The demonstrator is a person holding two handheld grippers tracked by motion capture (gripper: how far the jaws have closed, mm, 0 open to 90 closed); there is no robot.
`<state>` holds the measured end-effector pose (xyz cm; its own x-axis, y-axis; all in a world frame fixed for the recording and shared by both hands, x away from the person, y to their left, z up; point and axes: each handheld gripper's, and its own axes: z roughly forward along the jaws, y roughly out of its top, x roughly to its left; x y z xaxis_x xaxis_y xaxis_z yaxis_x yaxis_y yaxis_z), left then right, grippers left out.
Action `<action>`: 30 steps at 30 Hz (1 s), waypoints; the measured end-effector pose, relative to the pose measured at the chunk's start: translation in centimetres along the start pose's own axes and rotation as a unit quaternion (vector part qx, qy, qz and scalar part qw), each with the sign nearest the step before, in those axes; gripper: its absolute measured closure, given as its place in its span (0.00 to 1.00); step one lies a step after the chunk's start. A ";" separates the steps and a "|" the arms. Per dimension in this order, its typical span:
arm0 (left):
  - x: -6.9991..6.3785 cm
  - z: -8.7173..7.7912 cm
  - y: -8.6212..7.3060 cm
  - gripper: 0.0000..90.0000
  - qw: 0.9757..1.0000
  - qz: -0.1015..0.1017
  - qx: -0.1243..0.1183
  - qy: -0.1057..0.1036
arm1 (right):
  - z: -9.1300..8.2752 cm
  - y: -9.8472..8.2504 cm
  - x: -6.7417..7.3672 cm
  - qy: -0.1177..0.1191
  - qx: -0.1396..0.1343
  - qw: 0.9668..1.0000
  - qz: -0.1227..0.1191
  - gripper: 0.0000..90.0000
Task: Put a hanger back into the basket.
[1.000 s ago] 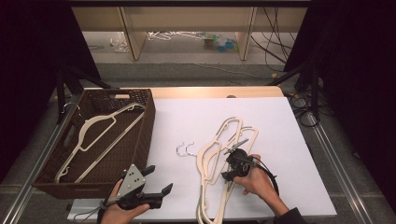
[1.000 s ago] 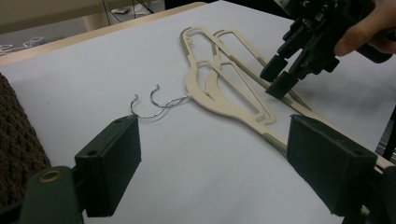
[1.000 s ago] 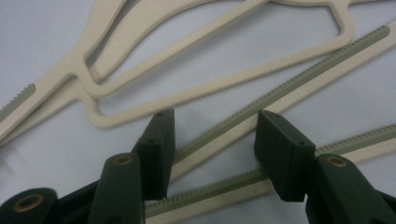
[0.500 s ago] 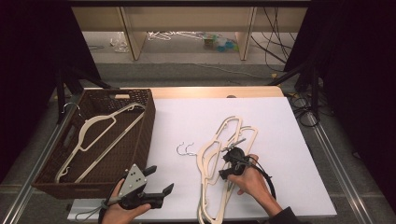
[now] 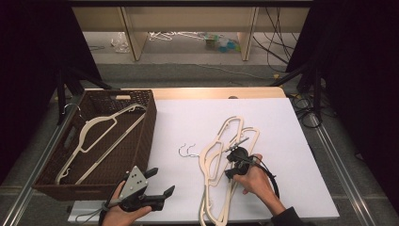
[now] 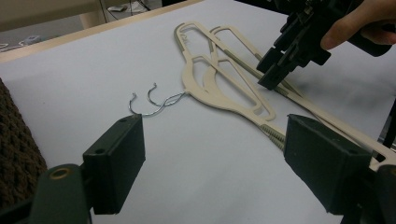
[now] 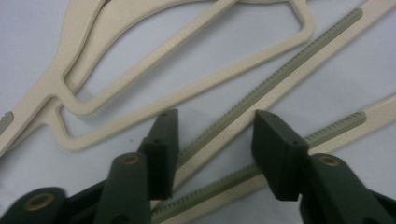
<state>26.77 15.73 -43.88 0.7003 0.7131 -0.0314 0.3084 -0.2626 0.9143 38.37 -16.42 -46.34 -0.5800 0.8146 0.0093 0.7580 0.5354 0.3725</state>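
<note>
Straddling hanger bar [image 7: 261, 105], right tongs [image 7: 212, 140] agape

Three cream hangers [image 5: 226, 155] in all: two lie stacked on the white worktop [image 5: 291, 141], one in the brown wicker basket [image 5: 146, 127]. Two wire hooks [image 6: 152, 100] show on the stacked pair. One basket. Two claws: left claw [image 5: 162, 181], right claw [image 5: 235, 160]
</note>
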 end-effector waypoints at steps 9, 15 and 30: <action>0.1 0.0 -0.2 0.23 1.000 0.002 0.008 -0.001 | -0.3 0.2 -0.9 0.024 -0.027 0.999 0.005 0.78; 0.1 0.1 -0.1 0.23 1.000 0.005 0.013 -0.001 | -0.6 0.5 -1.1 0.036 -0.032 0.999 0.013 0.73; 0.2 0.0 -0.2 0.23 1.000 0.003 0.008 -0.001 | -0.9 0.2 7.1 0.085 -0.021 0.994 -0.061 0.45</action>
<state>26.84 15.93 -44.08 0.7030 0.7107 -0.0273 0.3147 -0.2764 0.9081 34.10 -10.71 -45.36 -0.7114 0.6928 0.1179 0.6684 0.6152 0.4180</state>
